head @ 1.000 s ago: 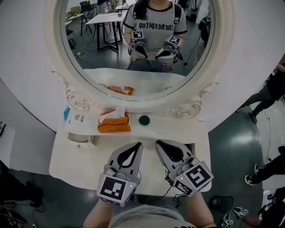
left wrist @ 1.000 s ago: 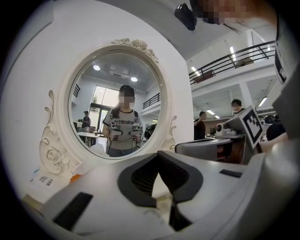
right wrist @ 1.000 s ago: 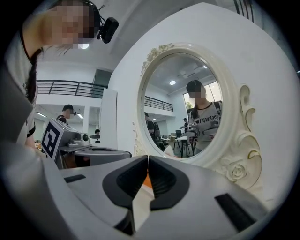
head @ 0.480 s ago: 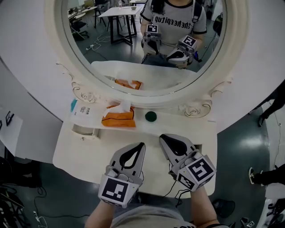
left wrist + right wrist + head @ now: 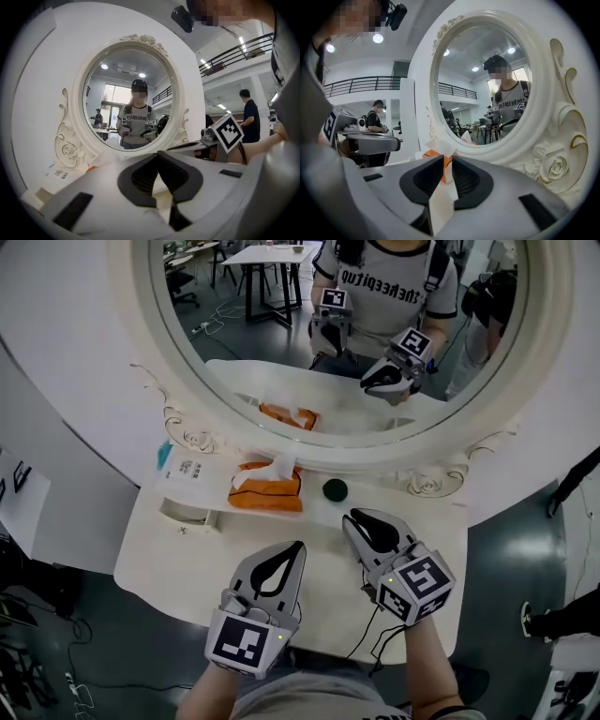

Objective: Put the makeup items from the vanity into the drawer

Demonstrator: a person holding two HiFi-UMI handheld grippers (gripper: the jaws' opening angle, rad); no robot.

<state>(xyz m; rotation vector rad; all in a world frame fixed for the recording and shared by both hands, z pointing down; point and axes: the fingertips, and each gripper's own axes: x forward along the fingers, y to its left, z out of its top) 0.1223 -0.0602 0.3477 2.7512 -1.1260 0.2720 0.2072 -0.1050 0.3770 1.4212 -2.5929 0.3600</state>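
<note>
A white flat printed packet (image 5: 185,471) lies just left of the orange tissue pack (image 5: 267,491), and both sit on the narrow shelf at the foot of the round mirror (image 5: 281,343). Just right of the tissue pack on the same shelf, clear of it, is the only likely makeup item: a small dark green round container (image 5: 335,489), low and lid-up.

The left gripper (image 5: 298,546) hovers over the vanity top (image 5: 178,563), in front of the tissue pack and a little to its right. Its fingers are pressed together at the tips and hold nothing. The right gripper (image 5: 352,516) is further right, in front of the tissue pack's right end. Its tips are near the green container but just short of it and slightly to its right. Its jaws are opening, a narrow gap shows between the pads, and nothing is in that gap. Seen through the gap, the tissue pack stands beyond.

The container looks rigid, light and smooth-walled, so it would probably skid or pop out of a shallow pinch. The best hold is likely across its full width, with the pads low on the side wall. For that the right jaws must spread wider than the container, then come forward and slightly left to straddle it. The soft tissue pack beside it could get nudged.
</note>
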